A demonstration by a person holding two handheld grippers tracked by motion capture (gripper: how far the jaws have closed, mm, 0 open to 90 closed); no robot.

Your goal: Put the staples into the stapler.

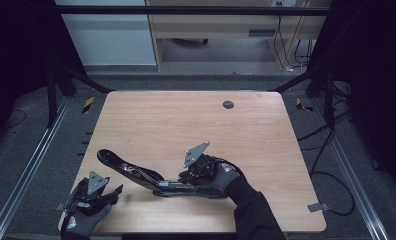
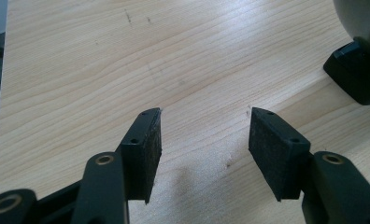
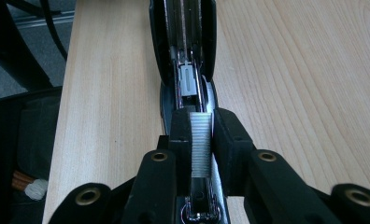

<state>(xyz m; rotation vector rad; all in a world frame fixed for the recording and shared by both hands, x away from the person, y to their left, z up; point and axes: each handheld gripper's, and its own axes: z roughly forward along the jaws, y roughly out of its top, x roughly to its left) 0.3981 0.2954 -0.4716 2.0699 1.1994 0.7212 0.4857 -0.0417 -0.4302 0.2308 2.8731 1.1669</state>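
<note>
A black stapler [image 1: 136, 172] lies swung open flat on the wooden table [image 1: 186, 125], its lid stretching toward the left. My right gripper [image 1: 188, 179] hovers over the stapler's base end. In the right gripper view its jaws [image 3: 202, 123] are shut on a silver strip of staples [image 3: 202, 147], held lengthwise right over the stapler's open metal channel [image 3: 190, 84]. My left gripper [image 1: 116, 192] rests low at the table's front left corner, apart from the stapler. Its jaws [image 2: 204, 135] stand open over bare wood, with one end of the stapler [image 2: 356, 79] at the right edge.
A small dark round grommet [image 1: 228, 104] sits in the table near its far edge. Black frame struts [image 1: 61, 80] flank the table, and cables [image 1: 331, 150] trail on the floor at the right. The far half of the tabletop is bare wood.
</note>
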